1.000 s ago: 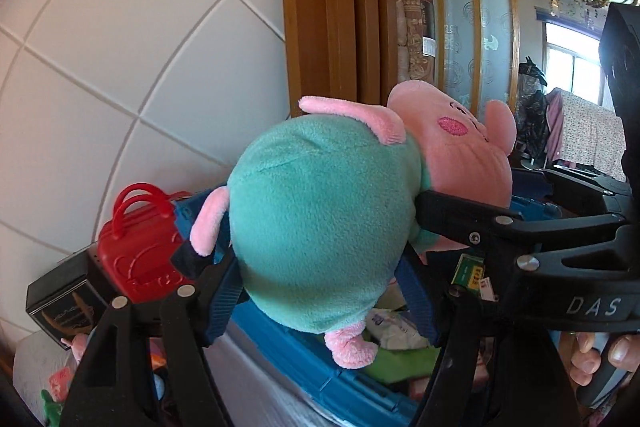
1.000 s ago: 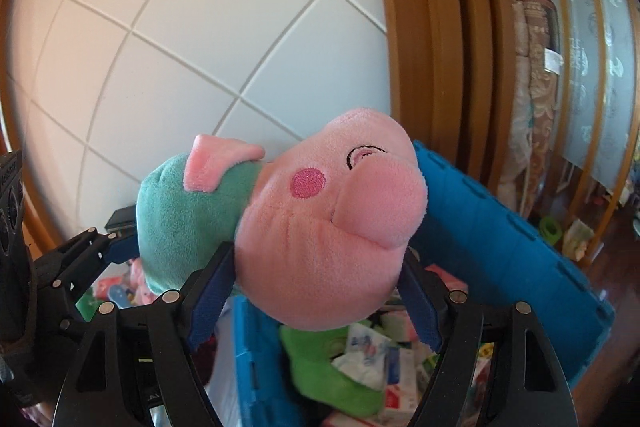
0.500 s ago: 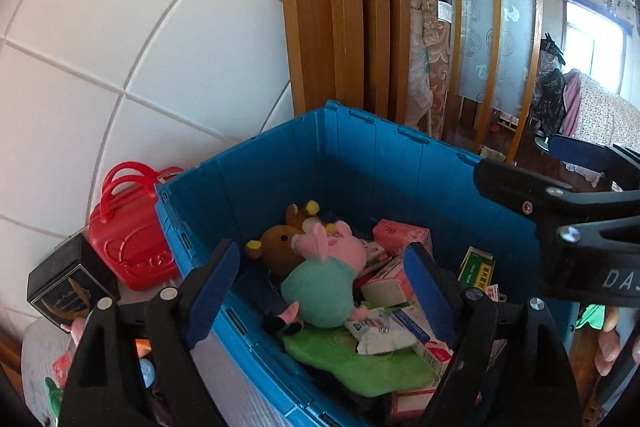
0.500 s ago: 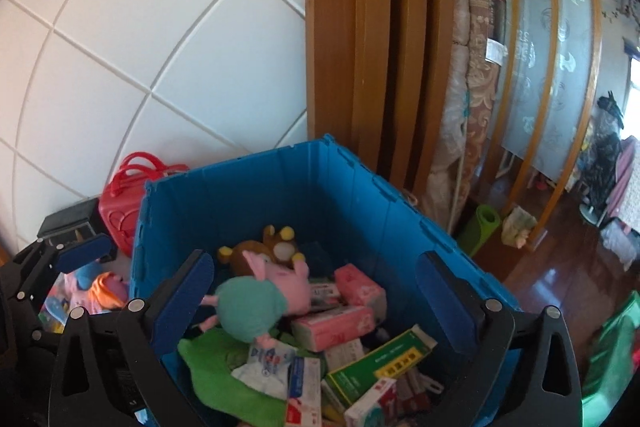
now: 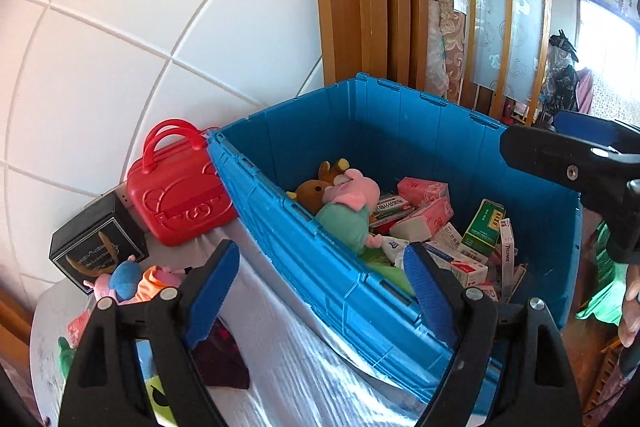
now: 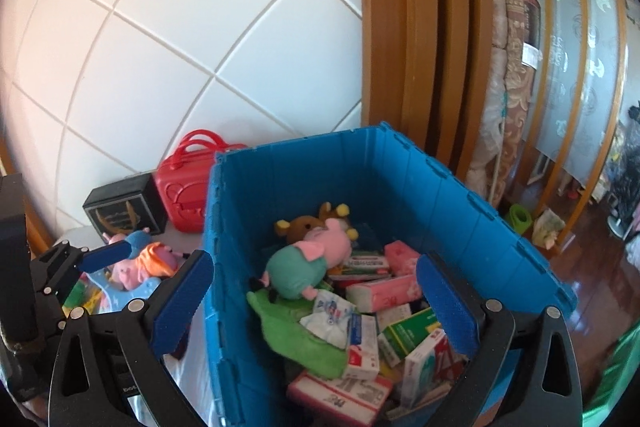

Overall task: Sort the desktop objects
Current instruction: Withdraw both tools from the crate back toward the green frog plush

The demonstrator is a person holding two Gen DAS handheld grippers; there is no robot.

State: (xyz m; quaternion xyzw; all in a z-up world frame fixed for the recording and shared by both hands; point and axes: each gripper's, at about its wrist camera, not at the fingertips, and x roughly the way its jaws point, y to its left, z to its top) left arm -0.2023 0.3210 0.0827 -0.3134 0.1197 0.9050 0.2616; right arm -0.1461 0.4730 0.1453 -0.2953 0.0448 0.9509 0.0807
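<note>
Both tongs, left tongs (image 5: 322, 281) and right tongs (image 6: 316, 297), are standing released and empty. The soft, light pink-and-green plush pig (image 6: 306, 263) is lying inside the blue plastic crate (image 6: 400, 163); we are judging its squashy body the best hold.

Table (image 5: 280, 359), white cover: blue crate (image 5: 340, 279), red case (image 5: 180, 195), black box (image 5: 96, 243).

One blue crate (image 6: 460, 195), one red case (image 5: 180, 195), one black box (image 5: 96, 247).
</note>
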